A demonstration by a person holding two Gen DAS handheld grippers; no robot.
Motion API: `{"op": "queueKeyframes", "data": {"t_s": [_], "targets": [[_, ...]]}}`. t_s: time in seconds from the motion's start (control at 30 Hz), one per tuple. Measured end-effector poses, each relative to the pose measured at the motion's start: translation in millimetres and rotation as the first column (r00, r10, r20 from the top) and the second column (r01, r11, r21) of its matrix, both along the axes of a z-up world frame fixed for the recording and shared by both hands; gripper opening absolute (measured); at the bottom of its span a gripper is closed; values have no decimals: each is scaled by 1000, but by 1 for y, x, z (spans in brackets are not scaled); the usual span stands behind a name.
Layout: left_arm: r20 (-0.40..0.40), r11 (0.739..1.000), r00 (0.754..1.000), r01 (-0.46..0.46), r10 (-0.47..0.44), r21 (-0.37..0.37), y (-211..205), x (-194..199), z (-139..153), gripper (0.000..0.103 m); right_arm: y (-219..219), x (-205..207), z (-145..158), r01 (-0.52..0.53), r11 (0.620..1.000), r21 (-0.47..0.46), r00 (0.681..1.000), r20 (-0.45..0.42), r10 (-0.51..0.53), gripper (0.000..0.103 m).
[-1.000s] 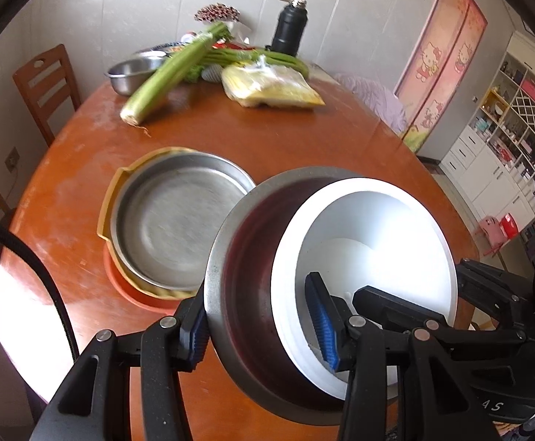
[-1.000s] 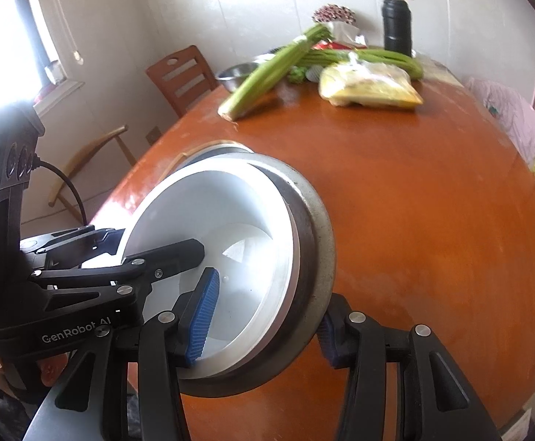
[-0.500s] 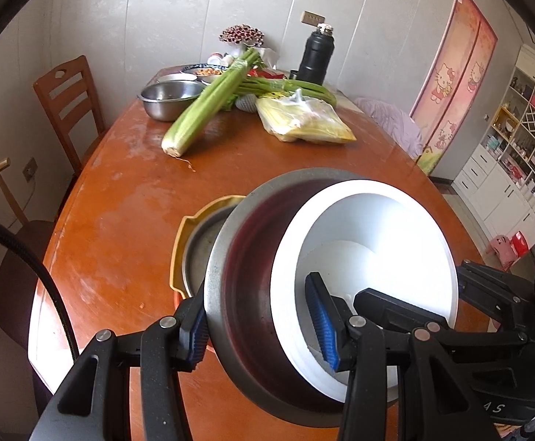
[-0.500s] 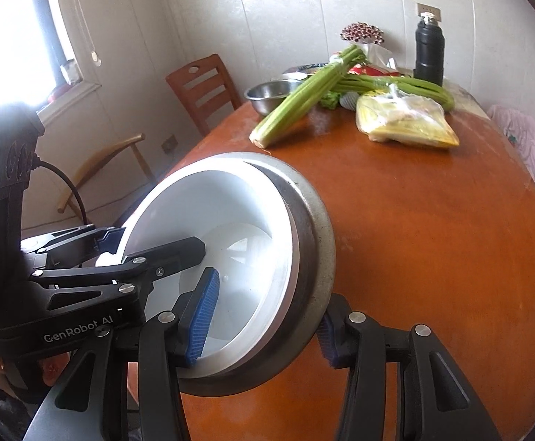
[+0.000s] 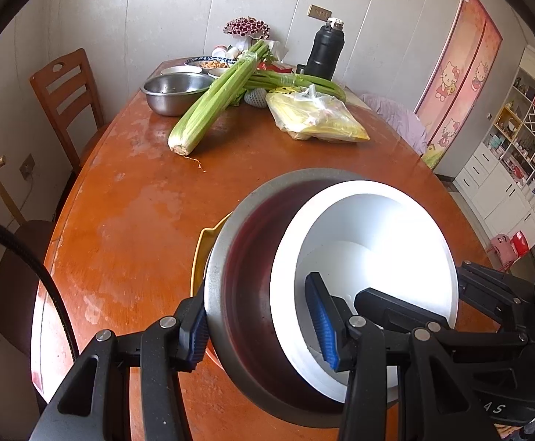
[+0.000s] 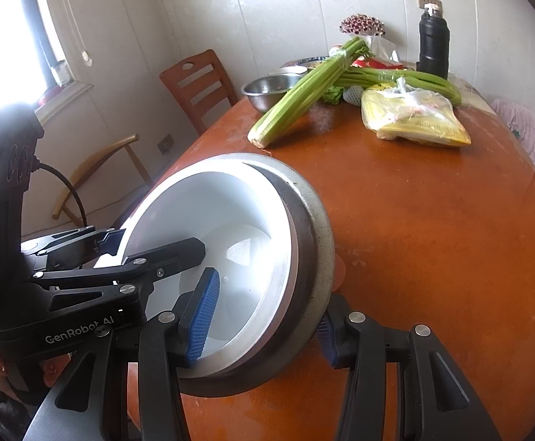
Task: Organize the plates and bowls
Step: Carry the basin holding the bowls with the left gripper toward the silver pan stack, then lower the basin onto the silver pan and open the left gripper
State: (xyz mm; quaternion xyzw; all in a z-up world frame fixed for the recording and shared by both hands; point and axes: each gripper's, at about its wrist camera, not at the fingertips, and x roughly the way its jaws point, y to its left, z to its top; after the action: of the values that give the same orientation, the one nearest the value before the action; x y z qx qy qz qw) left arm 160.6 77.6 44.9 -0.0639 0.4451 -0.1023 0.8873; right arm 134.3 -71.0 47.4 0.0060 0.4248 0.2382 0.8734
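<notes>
A steel bowl [image 5: 245,294] with a white bowl [image 5: 377,235] nested inside is held up over the table by both grippers. My left gripper [image 5: 260,323] is shut on the left side of the stacked rims; the right gripper shows at its right [image 5: 488,294]. In the right wrist view my right gripper [image 6: 263,316] is shut on the right side of the steel bowl [image 6: 311,264] and white bowl [image 6: 208,213]. A yellow plate edge [image 5: 199,253] peeks out below the bowls; the rest of that stack is hidden.
On the far part of the orange table [image 5: 138,220] lie celery [image 5: 216,99], a steel basin [image 5: 175,92], a yellow bag [image 5: 315,117], a black flask [image 5: 326,51] and small dishes. Wooden chairs [image 5: 65,88] stand at the left. Cupboards are at the right.
Both grippers have tilted up and moved with the nested bowls; the plate stack on the table has slid under the bowls and out of sight, and the far table now fills the view.
</notes>
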Motion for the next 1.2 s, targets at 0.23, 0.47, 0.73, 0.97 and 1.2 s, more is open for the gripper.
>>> {"op": "queueKeyframes", "data": {"t_s": [0.23,0.47,0.73,0.97,1.2], "targets": [[-25,1000,1000,-2,2,-5,7,9,-14,47,7,9,-11,2,1000,-10,1000,-24,-2,51],[-44,1000,999,-1,0,-10,13,15,-24,47,14,15,-19,-1,1000,-27,999,-38,0,51],[-58,1000,998,-5,4,-8,15,19,-33,47,19,21,-25,2,999,-55,999,-35,-4,51],[-59,1000,998,-9,9,4,16,21,-36,47,21,26,-29,2,998,-64,999,-34,-4,51],[-54,1000,998,-12,13,19,17,22,-37,47,21,28,-32,6,997,-79,999,-36,-9,51]]}}
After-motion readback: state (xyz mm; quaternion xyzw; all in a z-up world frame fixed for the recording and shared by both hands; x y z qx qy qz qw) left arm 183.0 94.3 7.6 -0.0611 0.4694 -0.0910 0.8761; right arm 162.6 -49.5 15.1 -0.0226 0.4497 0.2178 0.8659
